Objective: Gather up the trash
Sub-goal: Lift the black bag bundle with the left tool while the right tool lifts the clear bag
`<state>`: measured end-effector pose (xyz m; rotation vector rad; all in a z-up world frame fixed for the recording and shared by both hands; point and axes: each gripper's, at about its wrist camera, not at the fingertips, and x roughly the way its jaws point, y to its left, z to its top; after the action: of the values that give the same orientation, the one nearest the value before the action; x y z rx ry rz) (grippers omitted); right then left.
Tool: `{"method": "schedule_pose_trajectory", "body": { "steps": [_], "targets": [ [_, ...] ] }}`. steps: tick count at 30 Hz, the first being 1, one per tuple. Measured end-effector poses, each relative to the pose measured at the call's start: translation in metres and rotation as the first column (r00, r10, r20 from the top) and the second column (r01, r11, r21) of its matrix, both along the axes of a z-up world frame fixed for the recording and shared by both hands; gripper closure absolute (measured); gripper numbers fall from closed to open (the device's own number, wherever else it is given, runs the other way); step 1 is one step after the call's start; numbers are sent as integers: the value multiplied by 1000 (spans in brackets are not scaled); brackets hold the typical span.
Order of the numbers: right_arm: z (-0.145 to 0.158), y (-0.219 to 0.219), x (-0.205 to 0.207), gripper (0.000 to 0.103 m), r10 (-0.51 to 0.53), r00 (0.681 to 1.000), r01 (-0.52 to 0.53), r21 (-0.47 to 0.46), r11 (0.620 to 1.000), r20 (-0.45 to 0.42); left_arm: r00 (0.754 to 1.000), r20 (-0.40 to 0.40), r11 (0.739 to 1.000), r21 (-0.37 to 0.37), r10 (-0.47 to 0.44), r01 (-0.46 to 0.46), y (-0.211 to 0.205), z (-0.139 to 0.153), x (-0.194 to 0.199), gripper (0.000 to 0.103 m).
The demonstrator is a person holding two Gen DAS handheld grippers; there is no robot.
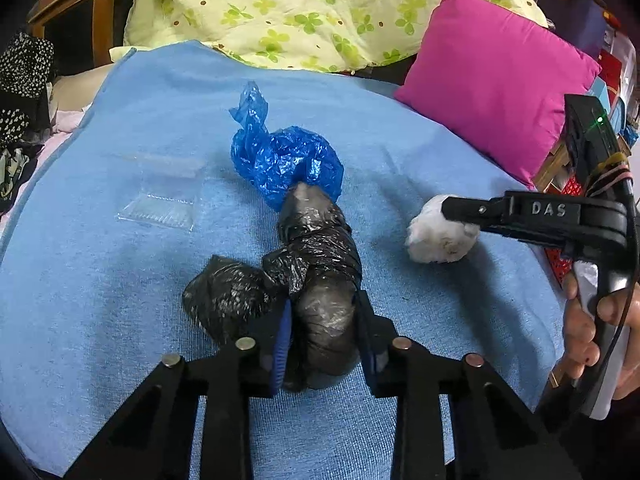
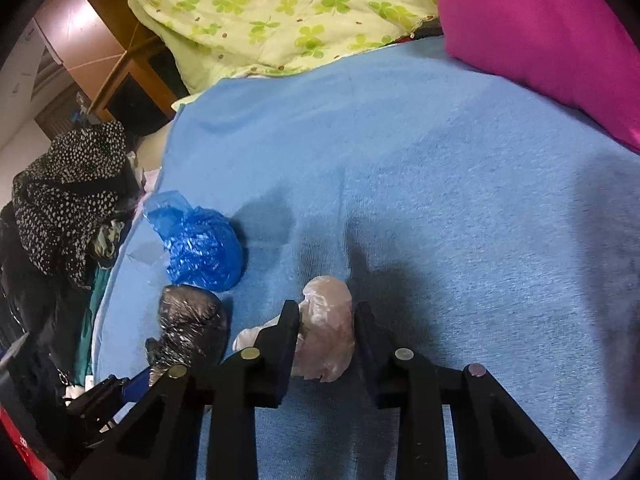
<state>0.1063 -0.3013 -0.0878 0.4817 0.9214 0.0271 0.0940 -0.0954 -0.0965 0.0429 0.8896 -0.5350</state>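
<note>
The left hand-held gripper (image 1: 324, 336) clamps the soft, crinkly black plastic bundle (image 1: 320, 264) mid-bed on the blue blanket (image 1: 100, 300), while the right hand-held gripper (image 2: 326, 336) pinches the light white wad (image 2: 326, 332) nearer the right edge.

The left claw (image 1: 324, 332) is built of matte black plastic: two pairs of angled struts with triangular cut-outs run forward, each strut capped by a round silvery metal disc. Its fingers (image 1: 282, 344) carry ribbed blue pads on their inner faces. The right claw (image 2: 326, 340) has the same black struts and metal discs, with dark fingers. Seen from the left wrist camera, the right claw's side bears raised letters "DAS" and a small screw near the tip. Behind it stands a black housing with a green light, rubber bands wrapped round it, a thin black cable and a pale grey handle. The hand (image 1: 592, 332) on that handle is bare.
</note>
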Motion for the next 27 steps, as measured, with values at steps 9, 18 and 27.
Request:
{"method": "schedule_pose_trajectory", "body": {
  "steps": [9, 18, 27],
  "targets": [
    [28, -17, -17, 72, -33, 997, 32, 4, 999, 71, 998, 58, 999, 37, -16, 14, -1, 7, -14, 79],
    [11, -48, -21, 70, -63, 998, 62, 212, 975, -1, 999, 30, 999, 34, 36, -37, 0, 3, -8, 77],
    [6, -26, -10, 37, -38, 999, 36, 238, 971, 0, 998, 19, 998, 28, 59, -59, 7, 3, -7, 56]
  ]
}}
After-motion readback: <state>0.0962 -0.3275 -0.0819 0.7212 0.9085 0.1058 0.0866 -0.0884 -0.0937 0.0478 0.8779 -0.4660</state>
